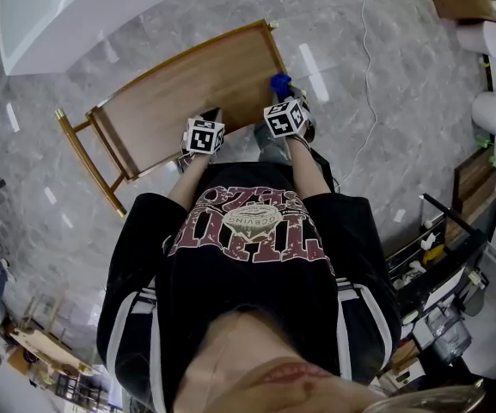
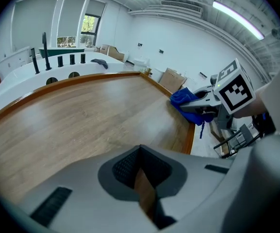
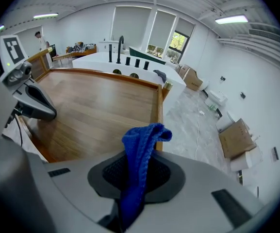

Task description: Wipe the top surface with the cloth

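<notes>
One wooden table (image 1: 179, 93) with a gold-coloured frame is seen in the head view, stretched from 8 o'clock to 1 o'clock. Its near edge is covered by the person's black shirt (image 1: 248, 256) and by the tools, and its legs are made out only in part at 8 o'clock. Beyond it, at 11 o'clock, one white counter (image 1: 67, 11) is cut off by the top edge of that view; the dark fittings on it are too small to be told apart. Two tools are counted, each topped by one marker cube, and in the head view their jaws are hidden beneath those cubes. In its own view the left tool (image 2: 142, 178) is shown clenched to a thin slit through which only a strip of the wood is seen, and nothing is gripped. The right tool (image 3: 137, 178) is clenched on one cloth (image 3: 142, 147), which is held over the table's near right corner, at 1 o'clock in the head view. Whether the cloth touches the wood cannot be told from any view. The cloth is deep blue with a knitted, ribbed texture. It is bunched into a narrow fold that stands up out of the jaws and curls over towards 2 o'clock at its top, while its lower end is lost between the dark pads.
</notes>
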Available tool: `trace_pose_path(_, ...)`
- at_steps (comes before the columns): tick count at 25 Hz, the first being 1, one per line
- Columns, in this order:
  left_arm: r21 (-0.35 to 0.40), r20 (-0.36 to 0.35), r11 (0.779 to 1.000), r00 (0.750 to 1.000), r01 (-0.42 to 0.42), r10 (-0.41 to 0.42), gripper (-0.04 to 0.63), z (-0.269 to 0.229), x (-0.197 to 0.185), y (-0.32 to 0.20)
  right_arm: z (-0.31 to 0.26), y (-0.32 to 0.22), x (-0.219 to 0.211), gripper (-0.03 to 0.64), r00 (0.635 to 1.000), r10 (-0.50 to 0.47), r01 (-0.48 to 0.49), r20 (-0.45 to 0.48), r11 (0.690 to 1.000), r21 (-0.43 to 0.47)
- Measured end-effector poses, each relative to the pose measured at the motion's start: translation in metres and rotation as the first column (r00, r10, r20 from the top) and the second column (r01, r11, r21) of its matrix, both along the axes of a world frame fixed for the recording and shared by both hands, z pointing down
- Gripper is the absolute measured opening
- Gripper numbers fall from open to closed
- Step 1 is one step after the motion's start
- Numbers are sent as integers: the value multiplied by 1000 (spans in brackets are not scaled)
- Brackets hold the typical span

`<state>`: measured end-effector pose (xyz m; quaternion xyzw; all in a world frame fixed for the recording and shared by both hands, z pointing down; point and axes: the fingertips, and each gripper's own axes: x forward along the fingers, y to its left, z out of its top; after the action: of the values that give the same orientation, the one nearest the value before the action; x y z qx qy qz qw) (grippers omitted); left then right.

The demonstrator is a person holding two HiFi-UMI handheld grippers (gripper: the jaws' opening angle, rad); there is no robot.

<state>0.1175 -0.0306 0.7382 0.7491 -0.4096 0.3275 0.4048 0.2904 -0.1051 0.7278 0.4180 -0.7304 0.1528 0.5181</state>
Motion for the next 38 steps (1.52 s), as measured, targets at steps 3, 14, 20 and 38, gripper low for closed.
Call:
trace_pose_path(3, 16, 29, 1000, 999, -16, 15, 49, 0, -3, 3, -1, 0, 0, 64, 1000, 21, -21, 9, 1000, 2)
trace_pose_path(14, 35, 48, 995, 994, 96, -98, 49, -12, -41, 6, -5, 2, -61, 64, 989, -59, 64, 136, 998, -30)
trace_pose_path(20, 80, 46, 979, 980, 188, -192, 49, -27, -76, 6, -22, 8, -133, 64, 951, -185, 196, 249, 980, -22)
trace_pose_path(38, 317, 5, 905, 953, 285, -302, 49, -108, -111, -29, -94, 3, -246, 64, 826, -338, 310, 450, 941, 137)
